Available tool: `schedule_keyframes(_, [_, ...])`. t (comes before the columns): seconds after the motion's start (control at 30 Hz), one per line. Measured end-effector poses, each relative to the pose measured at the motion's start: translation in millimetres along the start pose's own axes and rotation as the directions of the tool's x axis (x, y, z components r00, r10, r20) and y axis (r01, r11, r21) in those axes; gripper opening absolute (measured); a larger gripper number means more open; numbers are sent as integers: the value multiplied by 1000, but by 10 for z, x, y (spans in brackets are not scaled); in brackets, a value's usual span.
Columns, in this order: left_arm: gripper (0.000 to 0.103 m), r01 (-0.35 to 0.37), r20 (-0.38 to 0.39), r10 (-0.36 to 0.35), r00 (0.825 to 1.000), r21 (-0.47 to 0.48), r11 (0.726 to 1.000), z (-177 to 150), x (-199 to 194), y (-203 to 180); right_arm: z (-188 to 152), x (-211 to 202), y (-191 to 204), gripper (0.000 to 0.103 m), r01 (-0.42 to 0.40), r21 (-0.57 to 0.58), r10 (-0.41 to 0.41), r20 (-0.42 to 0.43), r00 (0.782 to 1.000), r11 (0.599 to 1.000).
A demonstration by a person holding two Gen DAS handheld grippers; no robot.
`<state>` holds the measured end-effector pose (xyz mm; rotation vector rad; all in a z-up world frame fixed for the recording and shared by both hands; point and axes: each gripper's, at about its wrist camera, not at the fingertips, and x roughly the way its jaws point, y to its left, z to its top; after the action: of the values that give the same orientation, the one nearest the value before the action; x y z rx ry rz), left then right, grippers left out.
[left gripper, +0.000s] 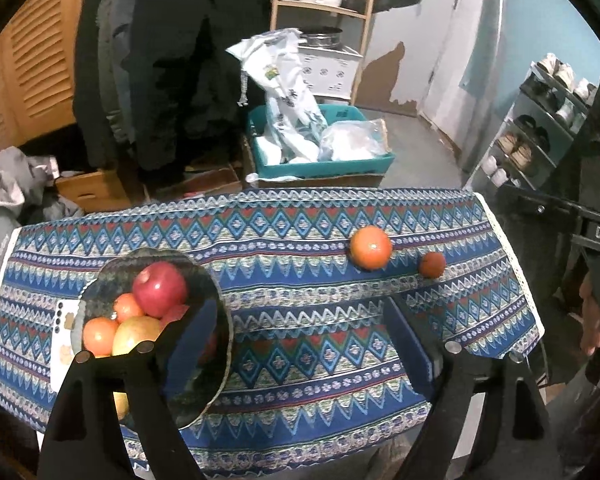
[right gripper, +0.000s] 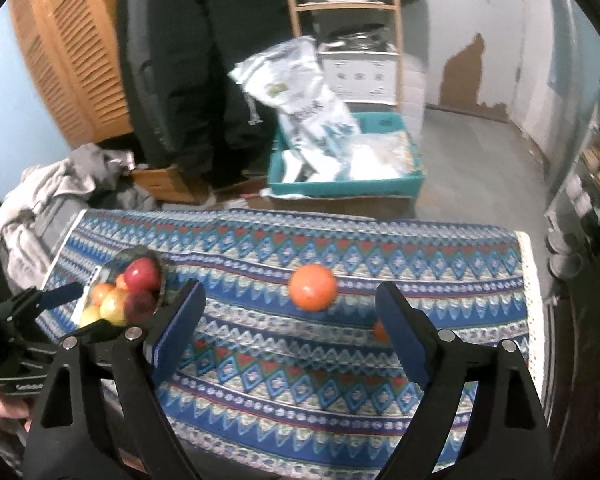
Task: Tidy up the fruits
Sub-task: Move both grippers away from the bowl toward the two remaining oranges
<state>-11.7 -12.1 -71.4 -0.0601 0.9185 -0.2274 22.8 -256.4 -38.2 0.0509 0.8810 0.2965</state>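
Observation:
A dark glass bowl (left gripper: pixel 204 364) at the table's left holds a red apple (left gripper: pixel 161 288), a yellow apple (left gripper: pixel 136 334) and small oranges. A large orange (left gripper: pixel 371 247) and a small reddish fruit (left gripper: pixel 432 264) lie loose on the patterned cloth at the right. My left gripper (left gripper: pixel 300 332) is open, its left finger over the bowl. In the right wrist view my right gripper (right gripper: pixel 290 300) is open above the cloth, the large orange (right gripper: pixel 313 287) beyond it between the fingers. The small fruit (right gripper: pixel 379 330) is partly hidden by the right finger. The bowl (right gripper: pixel 162 280) is at the left.
The table (left gripper: pixel 300 360) is covered by a blue patterned cloth. A white card (left gripper: pixel 62 344) lies left of the bowl. Beyond the far edge stand a teal crate (left gripper: pixel 320 160) with bags, cardboard boxes, a wooden shelf and a shoe rack (left gripper: pixel 540 128).

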Motion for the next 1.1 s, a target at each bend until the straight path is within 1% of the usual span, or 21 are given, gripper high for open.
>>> schedule_keyframes(0.13, [87,16,-18,-15,1000,36,999,68,87,-144,-5,-17,-232,87,24,44,-24,-6,1000,999])
schedule_keyframes(0.2, [87,24,-28,-22,999,49,999,99,126,-205,-7,-15,-303,87,38,54,-37,-10,999,998])
schedule_keyframes(0.3, [87,38,-45,-35,998,68,997,165,199,-292,-15,6,-404,87,79,47,-79,-19,997,996])
schedule_keyframes(0.37, [87,45,-51,-41,998,83,996,225,245,-349,-28,61,-467,87,103,42,-102,-32,994,994])
schedule_keyframes(0.47, [87,45,-57,-40,998,99,994,291,321,-404,-57,197,-598,87,119,56,-116,-63,991,991])
schedule_keyframes(0.63, [87,63,-95,-53,994,96,993,362,526,-445,-114,471,-806,87,131,87,-120,-124,985,987])
schedule_keyframes(0.8, [87,77,-124,-67,990,73,994,422,728,-460,-156,653,-944,87,117,120,-96,-167,981,986])
schedule_keyframes(1.0, [87,112,-182,-100,978,53,992,507,1058,-509,-206,909,-1061,87,113,135,-83,-210,974,984])
schedule_keyframes(1.1, [87,104,-204,-89,975,60,993,522,1261,-544,-265,1101,-1140,87,112,152,-74,-240,968,982])
